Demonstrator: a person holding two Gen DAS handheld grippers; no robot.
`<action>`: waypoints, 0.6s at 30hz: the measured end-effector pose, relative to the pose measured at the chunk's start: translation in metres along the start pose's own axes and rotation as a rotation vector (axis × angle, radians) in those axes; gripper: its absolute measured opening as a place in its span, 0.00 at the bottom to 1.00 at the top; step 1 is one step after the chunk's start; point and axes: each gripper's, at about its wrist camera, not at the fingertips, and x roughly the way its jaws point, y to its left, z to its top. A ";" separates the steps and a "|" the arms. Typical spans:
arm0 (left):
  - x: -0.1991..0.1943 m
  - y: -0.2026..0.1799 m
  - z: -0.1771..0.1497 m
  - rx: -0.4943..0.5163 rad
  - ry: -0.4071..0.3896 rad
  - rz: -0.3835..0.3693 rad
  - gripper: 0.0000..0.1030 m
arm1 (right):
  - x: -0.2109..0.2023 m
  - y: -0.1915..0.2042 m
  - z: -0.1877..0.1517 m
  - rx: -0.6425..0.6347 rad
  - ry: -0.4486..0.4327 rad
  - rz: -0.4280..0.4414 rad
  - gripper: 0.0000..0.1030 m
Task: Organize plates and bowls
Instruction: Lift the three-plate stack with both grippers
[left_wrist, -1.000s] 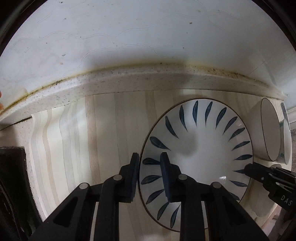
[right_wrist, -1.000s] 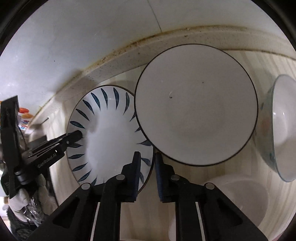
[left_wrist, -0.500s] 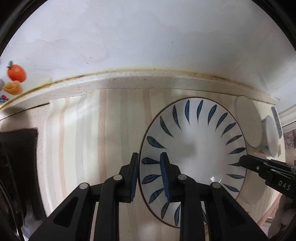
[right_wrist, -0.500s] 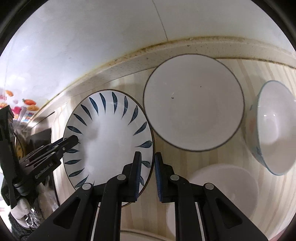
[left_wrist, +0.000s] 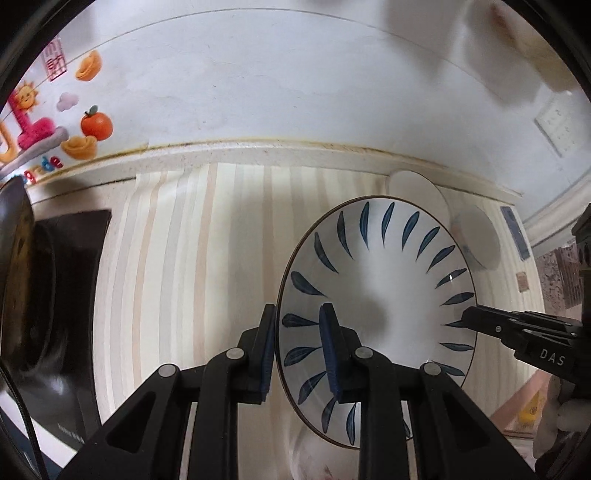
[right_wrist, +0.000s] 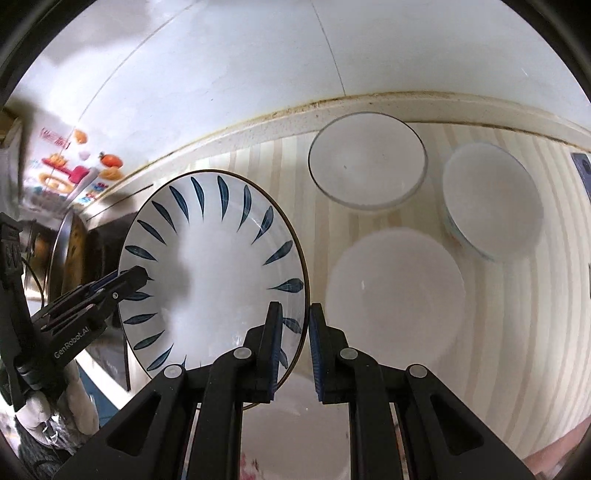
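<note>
- White plate (left_wrist: 376, 295) with dark blue leaf strokes around the rim, raised above the striped desk (left_wrist: 192, 251).
- Three plain white bowls (right_wrist: 367, 162) on the desk at two o'clock of the plate, all empty.
- Left fingers (left_wrist: 297, 347) clamped on the plate's nine o'clock edge; right fingers (right_wrist: 295, 347) clamped on its three o'clock edge.

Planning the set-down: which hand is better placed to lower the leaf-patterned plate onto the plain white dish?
Right, probably: the right claw pinches the leaf-patterned plate at the rim beside the white dish; the left claw holds the opposite rim, farther away.
</note>
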 end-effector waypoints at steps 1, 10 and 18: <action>-0.003 -0.003 -0.008 -0.001 -0.001 -0.002 0.20 | -0.004 -0.002 -0.009 -0.002 0.001 0.002 0.15; -0.013 -0.032 -0.077 -0.016 0.037 0.014 0.20 | -0.011 -0.023 -0.075 -0.008 0.034 0.018 0.15; 0.009 -0.033 -0.116 -0.042 0.106 0.033 0.20 | 0.012 -0.042 -0.122 -0.003 0.100 0.031 0.15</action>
